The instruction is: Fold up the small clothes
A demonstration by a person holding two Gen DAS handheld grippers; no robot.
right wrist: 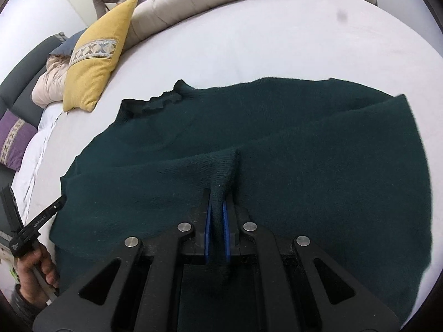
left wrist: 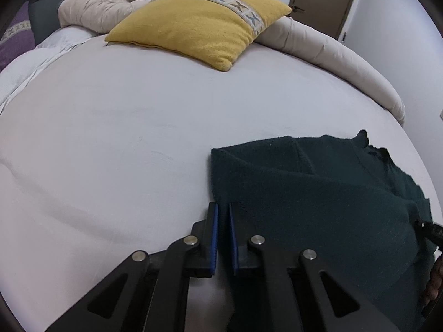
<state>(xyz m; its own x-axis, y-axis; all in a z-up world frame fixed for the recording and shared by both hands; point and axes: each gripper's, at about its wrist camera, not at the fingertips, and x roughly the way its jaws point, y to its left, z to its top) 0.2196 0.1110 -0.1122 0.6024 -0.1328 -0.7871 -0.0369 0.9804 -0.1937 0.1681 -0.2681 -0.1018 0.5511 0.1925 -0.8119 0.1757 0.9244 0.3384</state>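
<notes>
Both wrist views look steeply down, close over the dark green sweater on the bed.

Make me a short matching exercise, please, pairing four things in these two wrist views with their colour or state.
Things:
1. sweater
2. cushion
3. right tool
4. rolled duvet

States:
a. beige, along the far edge of the bed
b. dark green, spread flat on the sheet
c. shut on a pinched ridge of knit
d. yellow with a patterned band

Pairs: 1-b, 2-d, 3-c, 4-a
</notes>
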